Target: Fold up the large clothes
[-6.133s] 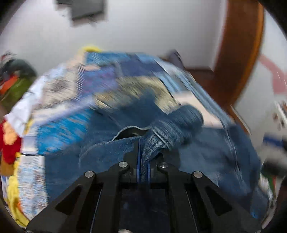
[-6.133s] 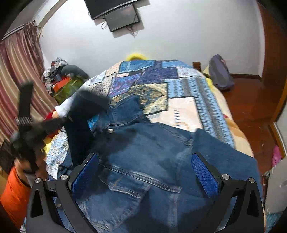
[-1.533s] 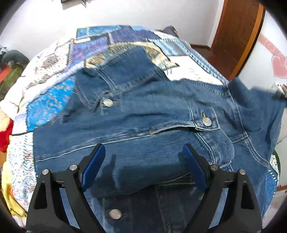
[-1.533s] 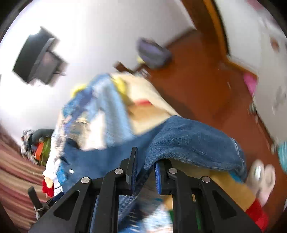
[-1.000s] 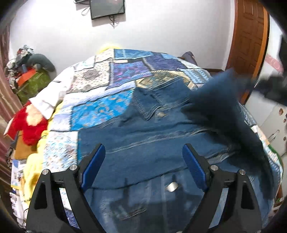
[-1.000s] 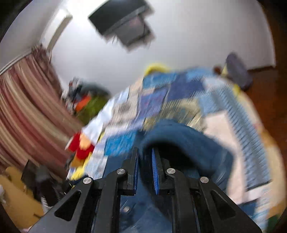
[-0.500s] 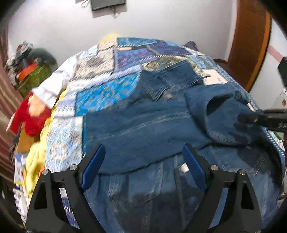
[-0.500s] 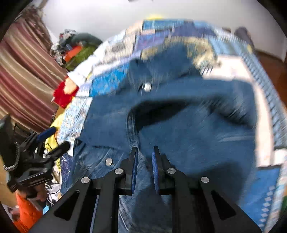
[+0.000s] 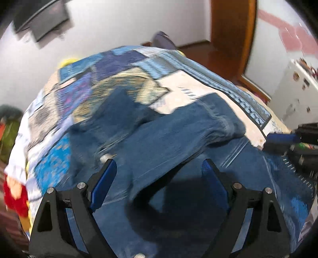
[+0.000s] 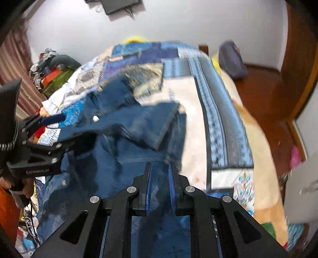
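Both sleeves lie across the denim jacket (image 9: 178, 142); left gripper (image 9: 159, 170) fingers spread; right gripper (image 10: 160, 170) fingers slightly parted, empty.

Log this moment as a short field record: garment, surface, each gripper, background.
garment: denim jacket, sleeve folded across the body, lying flat
surface: patchwork quilt on a bed
left gripper: open, fingers wide apart above the jacket, holding nothing
right gripper: fingers nearly together with a narrow gap, over the jacket; grip on cloth unclear
background: wall-mounted screen, wooden door, clothes pile
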`<state>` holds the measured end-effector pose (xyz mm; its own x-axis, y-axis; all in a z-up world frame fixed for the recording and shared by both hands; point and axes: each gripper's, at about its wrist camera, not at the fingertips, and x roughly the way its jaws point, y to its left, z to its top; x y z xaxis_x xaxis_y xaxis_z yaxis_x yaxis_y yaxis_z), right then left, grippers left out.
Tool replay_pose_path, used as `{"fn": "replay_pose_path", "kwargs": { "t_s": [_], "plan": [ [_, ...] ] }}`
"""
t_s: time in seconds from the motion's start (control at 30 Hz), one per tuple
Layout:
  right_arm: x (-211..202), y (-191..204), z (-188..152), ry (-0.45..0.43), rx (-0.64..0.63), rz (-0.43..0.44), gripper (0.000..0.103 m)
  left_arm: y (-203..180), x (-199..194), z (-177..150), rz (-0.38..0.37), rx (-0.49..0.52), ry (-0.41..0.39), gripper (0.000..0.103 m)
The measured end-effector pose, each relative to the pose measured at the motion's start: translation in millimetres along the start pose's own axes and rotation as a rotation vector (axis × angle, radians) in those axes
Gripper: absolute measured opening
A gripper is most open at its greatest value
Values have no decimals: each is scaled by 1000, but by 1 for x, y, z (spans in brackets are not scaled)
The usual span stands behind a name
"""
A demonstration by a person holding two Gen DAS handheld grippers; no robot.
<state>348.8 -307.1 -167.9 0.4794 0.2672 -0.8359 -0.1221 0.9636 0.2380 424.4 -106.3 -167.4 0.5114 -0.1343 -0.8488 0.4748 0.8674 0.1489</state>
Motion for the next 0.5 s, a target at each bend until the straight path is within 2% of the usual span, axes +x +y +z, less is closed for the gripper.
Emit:
{"fn": "replay_pose_path", "kwargs": {
  "t_s": [0.13, 0.2, 0.27, 0.3, 0.37, 0.4, 0.47, 0.5],
  "plan": [
    [16, -9, -13, 31, 17, 34, 12, -30, 29, 14, 13, 112, 30, 88],
    [21, -10, -17, 29, 28, 50, 12, -42, 48, 17, 76, 159, 48, 88],
    [23, -12, -18, 31, 36, 56, 12, -44, 58, 20, 128, 157, 32, 87],
    [25, -12, -18, 32, 38, 60, 12, -43, 59, 22, 132, 145, 23, 82],
    [26, -13, -19, 33, 34, 65, 12, -39, 55, 26, 139, 108, 5, 50],
    [25, -12, -19, 33, 28, 63, 12, -35, 50, 27, 129, 84, -10, 43],
    [25, -10, -19, 41, 8, 53, 12, -25, 34, 32, 119, 26, -46, 6],
    [24, -9, -17, 45, -2, 48, 12, -20, 27, 36, 114, -1, -58, 6]
  ]
}}
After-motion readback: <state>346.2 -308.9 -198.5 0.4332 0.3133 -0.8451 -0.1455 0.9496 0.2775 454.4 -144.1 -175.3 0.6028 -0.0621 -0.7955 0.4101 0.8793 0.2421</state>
